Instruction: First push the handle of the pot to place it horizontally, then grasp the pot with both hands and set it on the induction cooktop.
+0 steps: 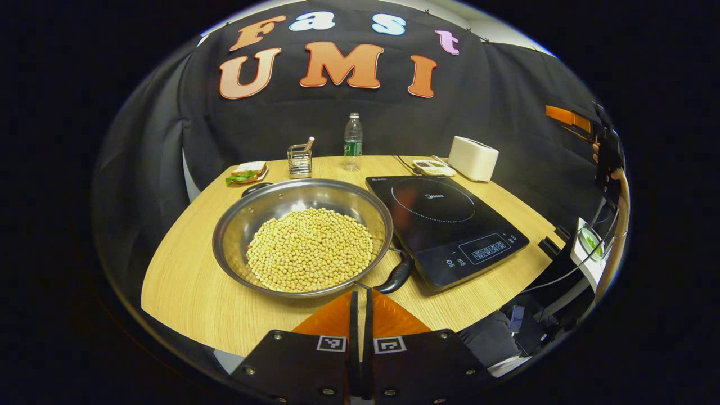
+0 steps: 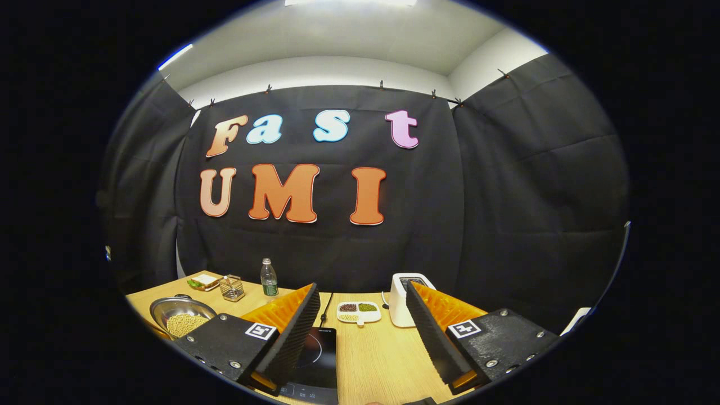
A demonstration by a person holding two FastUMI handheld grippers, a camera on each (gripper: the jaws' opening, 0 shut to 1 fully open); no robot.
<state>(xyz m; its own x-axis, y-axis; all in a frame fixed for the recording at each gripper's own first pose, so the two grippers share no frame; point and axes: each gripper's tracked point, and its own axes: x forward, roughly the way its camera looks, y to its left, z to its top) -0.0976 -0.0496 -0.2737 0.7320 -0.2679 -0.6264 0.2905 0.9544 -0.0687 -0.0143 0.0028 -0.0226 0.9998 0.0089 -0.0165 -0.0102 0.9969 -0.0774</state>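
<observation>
A wide steel pot (image 1: 304, 236) full of pale beans sits on the wooden table (image 1: 191, 281), left of the black induction cooktop (image 1: 444, 225). One black pot handle (image 1: 396, 275) points toward the near right, touching the cooktop's front corner; the other handle (image 1: 256, 188) is at the far left. My left gripper (image 1: 360, 301) is shut with nothing in it, its tips just short of the pot's near rim, beside the near handle. My right gripper (image 2: 360, 320) is held high and open, over the cooktop (image 2: 315, 360), with the pot (image 2: 180, 318) far to its left.
At the back of the table stand a water bottle (image 1: 352, 140), a wire holder (image 1: 300, 160), a sandwich on a plate (image 1: 246, 171), a white toaster (image 1: 473, 157) and a small divided dish (image 2: 360, 312). A person's arm (image 1: 619, 214) is at the right edge.
</observation>
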